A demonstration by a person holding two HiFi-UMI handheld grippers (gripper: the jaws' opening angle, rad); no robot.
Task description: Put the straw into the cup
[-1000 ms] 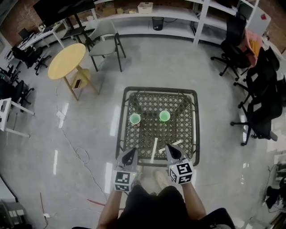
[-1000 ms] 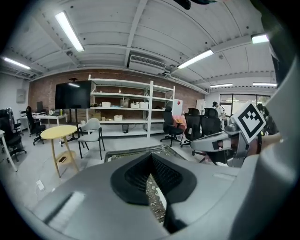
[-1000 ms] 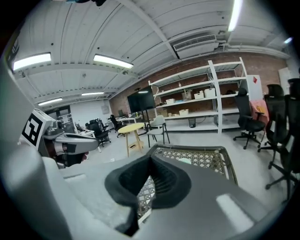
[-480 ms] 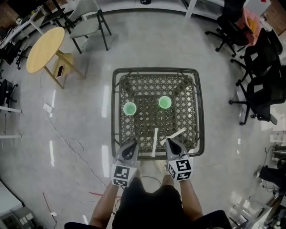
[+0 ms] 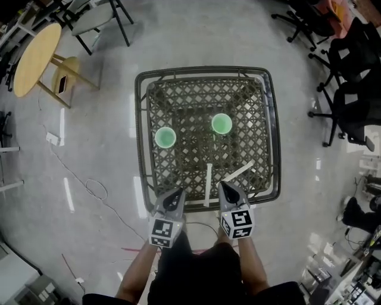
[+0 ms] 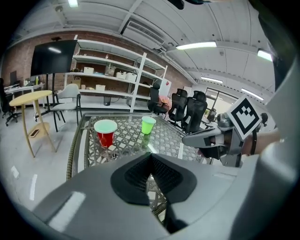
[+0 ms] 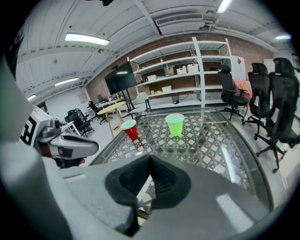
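Two white straws lie on the lattice table top (image 5: 265, 125) near its front edge: one straight (image 5: 208, 184), one slanted (image 5: 239, 172). Farther back stand a red cup (image 5: 165, 137) with a green inside and a green cup (image 5: 221, 124). My left gripper (image 5: 176, 195) is shut and empty over the front rim, left of the straight straw. Just right of that straw my right gripper (image 5: 225, 188) is also shut and empty. The left gripper view shows its shut gripper (image 6: 151, 154), the red cup (image 6: 105, 132), the green cup (image 6: 148, 124) and a straw (image 6: 180, 150). The right gripper view shows its shut gripper (image 7: 150, 157) and both cups (image 7: 131, 130) (image 7: 175, 124).
A round yellow table (image 5: 33, 56) and a grey chair (image 5: 101, 18) stand on the floor at the far left. Black office chairs (image 5: 351, 89) line the right side. A cable (image 5: 89, 190) trails over the floor left of the lattice table.
Both grippers have come down toward the table's front edge, and the table now fills more of the head view. The jaws stayed shut; cups and straws have not moved.
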